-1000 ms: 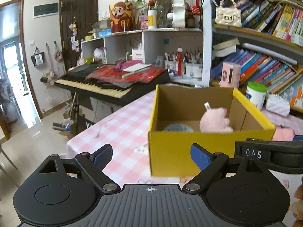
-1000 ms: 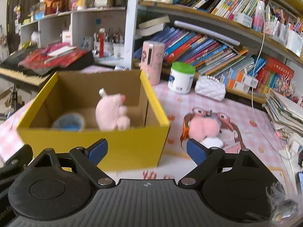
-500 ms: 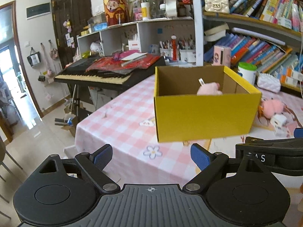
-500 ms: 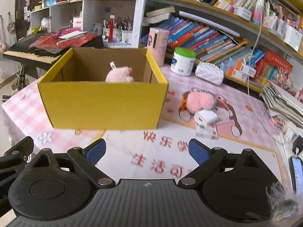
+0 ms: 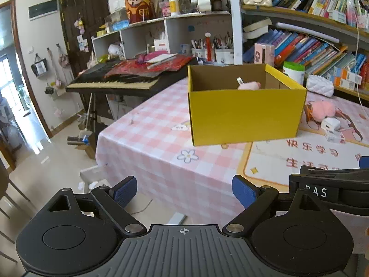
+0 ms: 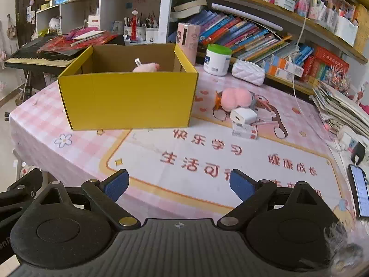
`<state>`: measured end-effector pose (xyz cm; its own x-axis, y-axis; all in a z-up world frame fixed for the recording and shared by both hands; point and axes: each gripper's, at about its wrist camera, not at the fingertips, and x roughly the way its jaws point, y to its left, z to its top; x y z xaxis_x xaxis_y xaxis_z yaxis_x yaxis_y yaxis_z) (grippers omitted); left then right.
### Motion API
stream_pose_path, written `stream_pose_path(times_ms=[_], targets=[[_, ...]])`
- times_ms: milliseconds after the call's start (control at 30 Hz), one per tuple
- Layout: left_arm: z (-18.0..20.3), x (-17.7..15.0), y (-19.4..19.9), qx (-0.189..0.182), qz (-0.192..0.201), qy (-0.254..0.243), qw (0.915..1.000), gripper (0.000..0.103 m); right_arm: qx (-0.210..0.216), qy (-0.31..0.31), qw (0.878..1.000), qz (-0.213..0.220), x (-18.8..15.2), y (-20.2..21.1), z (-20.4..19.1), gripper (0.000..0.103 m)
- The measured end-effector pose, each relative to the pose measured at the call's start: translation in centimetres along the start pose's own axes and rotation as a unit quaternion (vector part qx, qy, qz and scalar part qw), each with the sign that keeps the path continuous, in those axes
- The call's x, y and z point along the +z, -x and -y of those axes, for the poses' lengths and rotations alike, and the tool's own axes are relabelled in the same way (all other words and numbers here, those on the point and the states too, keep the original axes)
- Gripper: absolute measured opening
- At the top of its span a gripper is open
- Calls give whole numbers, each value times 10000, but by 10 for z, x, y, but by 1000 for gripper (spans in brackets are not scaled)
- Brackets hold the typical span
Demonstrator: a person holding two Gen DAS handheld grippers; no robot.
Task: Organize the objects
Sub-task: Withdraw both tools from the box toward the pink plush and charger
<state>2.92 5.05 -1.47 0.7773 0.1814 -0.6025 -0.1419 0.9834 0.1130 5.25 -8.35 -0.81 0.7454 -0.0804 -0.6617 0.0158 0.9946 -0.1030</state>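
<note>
moved: I backed both tongs away from the yellow box
tongs: left gripper and right gripper released, empty
done: pink plush inside the box
left: pink pompom and white charger just right of the box (easy ones)

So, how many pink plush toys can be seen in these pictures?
2. One pink plush toy sits inside the yellow box, only its top showing. The other plush lies on the table, right of the box. The box walls may hide more.

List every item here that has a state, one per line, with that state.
Left tool: open, empty.
Right tool: open, empty.
Yellow box: open-topped, upright.
Pink plush: inside the box.
Green-lidded jar: lid on, upright.
Phone: screen lit.
</note>
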Motion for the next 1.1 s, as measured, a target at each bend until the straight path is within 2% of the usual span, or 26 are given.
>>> stream_pose_path(times_ms=[433,833,1100], targets=[[28,-6,4,-494,-74,-309,9983,92,-359,-353,9986,-163,-19,6,33,95],[87,10,-15,-951,-152,-627,9934,92,-745,-723,9941,-321,-16,-15,90,95],[133,29,-31,-1186,-199,-664,9905,92,-830,-871,9918,-427,3,-44,136,95]])
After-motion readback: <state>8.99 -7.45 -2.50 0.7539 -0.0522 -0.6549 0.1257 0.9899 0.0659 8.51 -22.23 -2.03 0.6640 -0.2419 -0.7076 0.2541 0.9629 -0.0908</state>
